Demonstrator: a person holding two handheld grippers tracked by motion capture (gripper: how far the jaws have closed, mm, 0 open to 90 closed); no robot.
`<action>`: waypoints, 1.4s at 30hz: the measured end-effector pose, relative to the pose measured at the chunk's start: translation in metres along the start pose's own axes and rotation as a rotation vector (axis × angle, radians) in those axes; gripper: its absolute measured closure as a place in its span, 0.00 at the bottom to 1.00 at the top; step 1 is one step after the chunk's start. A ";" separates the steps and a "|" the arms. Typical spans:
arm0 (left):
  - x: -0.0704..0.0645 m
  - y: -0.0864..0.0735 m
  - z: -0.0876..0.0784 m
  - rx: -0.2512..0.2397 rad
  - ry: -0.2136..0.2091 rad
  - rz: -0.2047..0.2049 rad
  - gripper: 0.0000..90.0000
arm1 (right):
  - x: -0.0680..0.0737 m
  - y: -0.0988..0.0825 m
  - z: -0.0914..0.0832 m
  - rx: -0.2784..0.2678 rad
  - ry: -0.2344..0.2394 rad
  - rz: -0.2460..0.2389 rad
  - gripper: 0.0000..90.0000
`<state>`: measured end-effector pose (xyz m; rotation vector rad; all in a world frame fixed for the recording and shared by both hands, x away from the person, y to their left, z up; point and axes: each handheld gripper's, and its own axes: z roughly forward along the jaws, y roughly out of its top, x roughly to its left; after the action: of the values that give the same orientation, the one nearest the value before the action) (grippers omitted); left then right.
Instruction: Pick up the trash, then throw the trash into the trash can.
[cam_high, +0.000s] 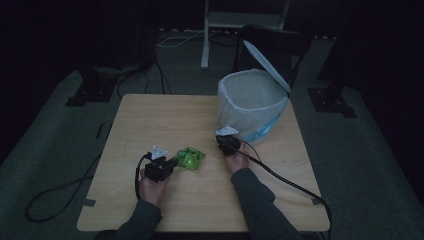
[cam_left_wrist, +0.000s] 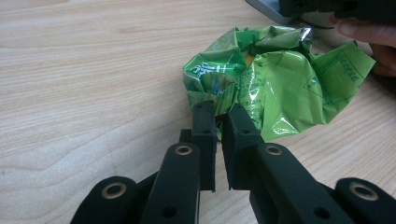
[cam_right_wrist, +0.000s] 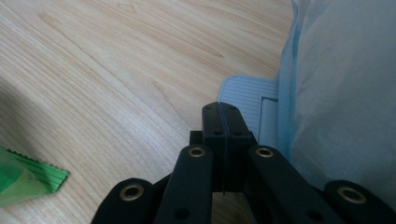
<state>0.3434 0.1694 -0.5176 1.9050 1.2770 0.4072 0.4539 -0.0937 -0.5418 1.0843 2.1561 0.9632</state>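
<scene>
One pale wood-grain surface (cam_high: 200, 200) fills the middle of the high view, square-cornered, with dark floor all around it. On its far right corner stands one round bin (cam_high: 252, 102), lined with a thin whitish bag and topped by a raised lid. The right gripper view brings that bag right up close: soft, translucent, bluish at the edge, with a ribbed grey foot beside it on the wood.

Next down in size, the crumpled green wrapper (cam_left_wrist: 271, 79), just one of them, lies on the surface near the middle, between the two hands. From above it's a small green lump; the left gripper view shows glossy, creased foil with printed lettering and a silver torn edge. A serrated green corner of it also peeks into the right gripper view, bottom left.

Two tools now. The left tool (cam_left_wrist: 219, 116) pinches a fold at the wrapper's near edge, black jaws almost together. The right tool (cam_right_wrist: 223, 114) sits pressed together on nothing, close by the bin's base. From above, each carries a grey three-cornered plate and a trailing black cable.
</scene>
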 end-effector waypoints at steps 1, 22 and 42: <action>0.000 0.001 -0.001 -0.003 -0.001 0.001 0.94 | 0.000 0.000 0.000 0.000 0.000 -0.001 1.00; 0.003 0.014 -0.017 -0.045 -0.001 0.001 0.95 | 0.001 -0.001 0.000 -0.004 -0.008 -0.009 1.00; 0.011 0.032 -0.031 -0.088 0.010 0.007 0.95 | 0.001 -0.001 0.000 -0.004 -0.008 -0.001 1.00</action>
<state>0.3490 0.1863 -0.4752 1.8364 1.2383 0.4694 0.4528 -0.0931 -0.5425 1.0828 2.1476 0.9609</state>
